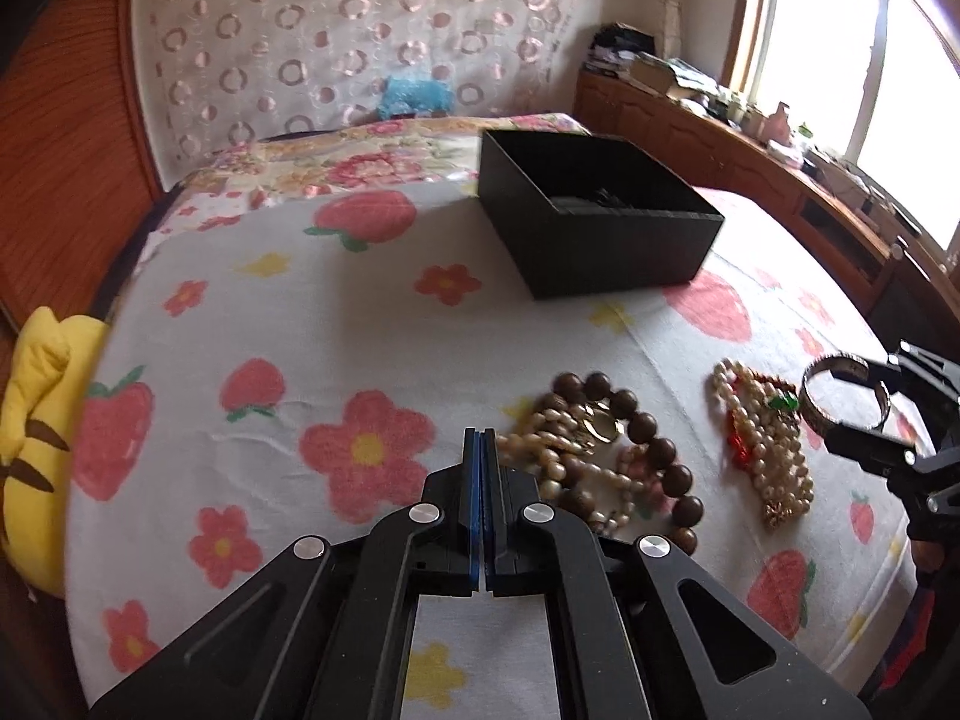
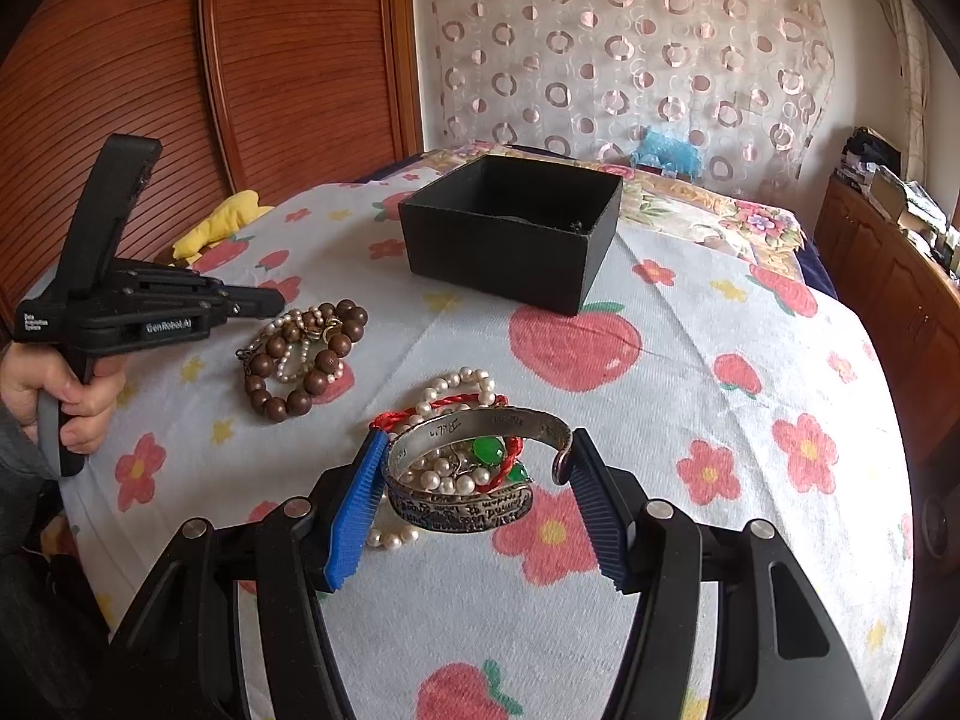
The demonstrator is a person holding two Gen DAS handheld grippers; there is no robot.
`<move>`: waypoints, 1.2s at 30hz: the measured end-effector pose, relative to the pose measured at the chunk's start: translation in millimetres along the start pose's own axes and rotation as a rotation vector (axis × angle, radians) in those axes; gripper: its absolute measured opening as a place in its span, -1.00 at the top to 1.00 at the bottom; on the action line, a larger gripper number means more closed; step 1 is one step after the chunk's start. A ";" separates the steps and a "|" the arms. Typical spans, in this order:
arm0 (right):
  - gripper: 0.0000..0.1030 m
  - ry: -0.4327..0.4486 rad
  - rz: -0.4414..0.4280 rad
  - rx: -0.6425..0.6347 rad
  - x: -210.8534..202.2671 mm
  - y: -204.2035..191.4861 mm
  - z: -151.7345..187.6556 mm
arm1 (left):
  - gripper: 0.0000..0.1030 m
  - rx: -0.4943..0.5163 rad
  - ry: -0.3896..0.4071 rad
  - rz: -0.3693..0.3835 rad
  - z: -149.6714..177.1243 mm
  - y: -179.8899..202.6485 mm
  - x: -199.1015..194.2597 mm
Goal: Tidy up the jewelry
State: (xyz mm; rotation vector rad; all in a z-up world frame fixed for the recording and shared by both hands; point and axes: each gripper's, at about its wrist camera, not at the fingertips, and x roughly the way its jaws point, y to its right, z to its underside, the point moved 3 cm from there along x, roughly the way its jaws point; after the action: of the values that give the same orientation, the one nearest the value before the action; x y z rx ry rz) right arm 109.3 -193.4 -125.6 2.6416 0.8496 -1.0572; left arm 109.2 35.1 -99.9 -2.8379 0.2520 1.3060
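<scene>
Right gripper half-open, clasping the silver cuff; left gripper shut, empty. Lift straight, clear the pearls, carry to black box.

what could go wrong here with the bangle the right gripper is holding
The silver cuff bangle is held across its width by the right gripper, so its smooth curved sides could slip off the pads. The pearl and red cord pile lies right beneath, and a strand might snag and get dragged along. The black box is some way off, so a drop in transit is possible.
</scene>
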 end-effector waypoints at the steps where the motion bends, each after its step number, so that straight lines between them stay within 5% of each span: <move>1: -0.22 0.000 -0.001 0.000 -0.1 0.0 0.1 | 1.00 -0.007 0.011 -0.002 -1.6 -2.5 -4.3; 16: -0.22 -0.007 -0.003 -0.005 4.3 -3.2 1.3 | 0.96 0.038 -0.082 0.008 16.5 3.5 2.4; 22: -0.22 -0.006 -0.004 -0.005 4.2 -3.0 1.5 | 0.72 0.062 -0.081 -0.006 18.8 9.2 -2.5; 36: -0.22 -0.010 -0.003 -0.006 6.6 -2.1 3.1 | 0.71 0.040 -0.048 0.023 17.3 15.4 -14.9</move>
State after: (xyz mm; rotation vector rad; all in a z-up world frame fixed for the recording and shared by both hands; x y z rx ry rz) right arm 110.2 -189.9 -132.3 2.6288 0.8535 -1.0661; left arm 84.3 23.3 -99.0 -2.7751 0.3080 1.3553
